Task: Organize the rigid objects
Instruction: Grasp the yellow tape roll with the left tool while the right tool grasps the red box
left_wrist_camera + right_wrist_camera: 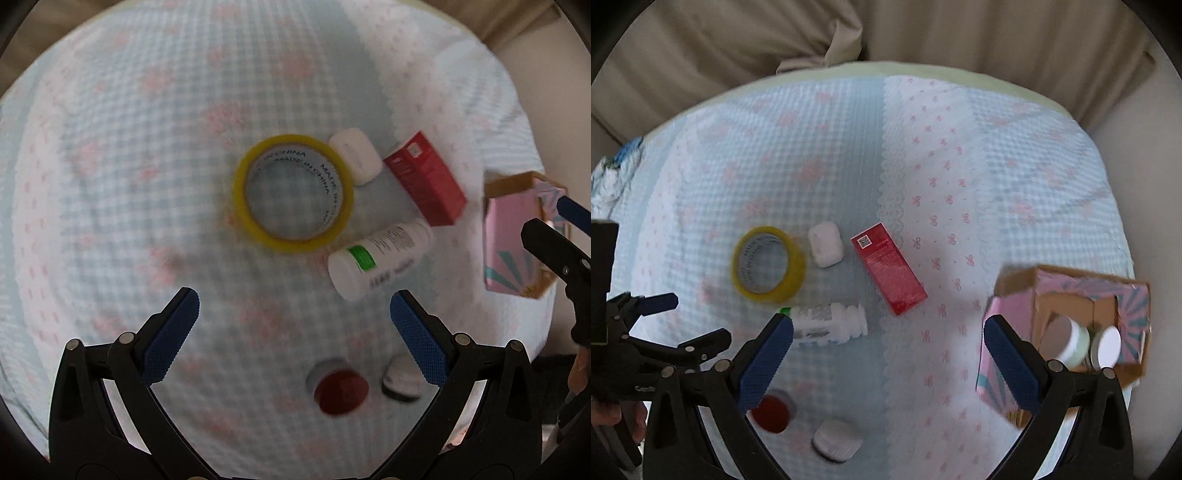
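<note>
Checked cloth, tape roll ahead of wide left gripper

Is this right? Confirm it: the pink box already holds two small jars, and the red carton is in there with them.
Not quite. The pink box does hold two small jars, but the red carton is not inside. The right wrist view shows it lying flat on the cloth, well apart from the box, between the white case and the box.
</note>
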A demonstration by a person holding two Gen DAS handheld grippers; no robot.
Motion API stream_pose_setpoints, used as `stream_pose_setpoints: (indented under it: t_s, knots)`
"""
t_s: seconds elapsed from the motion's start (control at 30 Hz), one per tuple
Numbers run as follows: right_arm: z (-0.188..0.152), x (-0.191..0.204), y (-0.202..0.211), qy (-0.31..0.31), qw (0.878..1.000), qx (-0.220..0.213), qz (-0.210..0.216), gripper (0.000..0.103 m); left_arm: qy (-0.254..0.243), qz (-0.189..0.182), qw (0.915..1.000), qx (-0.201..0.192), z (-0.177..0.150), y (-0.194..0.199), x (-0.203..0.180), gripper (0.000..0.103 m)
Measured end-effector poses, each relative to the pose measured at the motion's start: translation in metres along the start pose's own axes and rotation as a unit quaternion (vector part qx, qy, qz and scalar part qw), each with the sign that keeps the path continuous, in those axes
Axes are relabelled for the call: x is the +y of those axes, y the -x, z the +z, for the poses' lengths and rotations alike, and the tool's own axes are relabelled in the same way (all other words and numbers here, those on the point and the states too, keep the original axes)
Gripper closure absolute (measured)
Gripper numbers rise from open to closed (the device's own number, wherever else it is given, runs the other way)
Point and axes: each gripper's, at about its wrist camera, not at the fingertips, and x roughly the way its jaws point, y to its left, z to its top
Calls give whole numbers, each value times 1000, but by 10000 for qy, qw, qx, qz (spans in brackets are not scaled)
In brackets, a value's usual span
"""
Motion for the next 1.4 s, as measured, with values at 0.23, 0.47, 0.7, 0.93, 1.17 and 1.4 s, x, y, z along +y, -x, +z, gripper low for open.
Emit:
stream_pose_setpoints:
  t_s: [0.23,0.47,0.7,0.93,1.17,1.4]
  knots:
    - [16,1,-65,423,9987,290,10,0,205,130,9997,36,24,-45,1,0]
    - [26,2,-115,709,9957,592,102,0,179,328,9993,52,36,-76,-9,0]
    - [35,6,-146,1083,9905,826,169,2,63,517,9986,27,47,-97,-18,0]
    - [44,7,-169,1306,9852,1093,200,22,-194,701,9973,-121,58,-109,-36,1]
    - [45,27,-174,1673,9801,1049,211,54,-337,601,9974,-222,62,-111,-46,6]
    - [51,40,-170,1680,9809,967,140,63,-386,544,9971,-373,59,-101,-27,6]
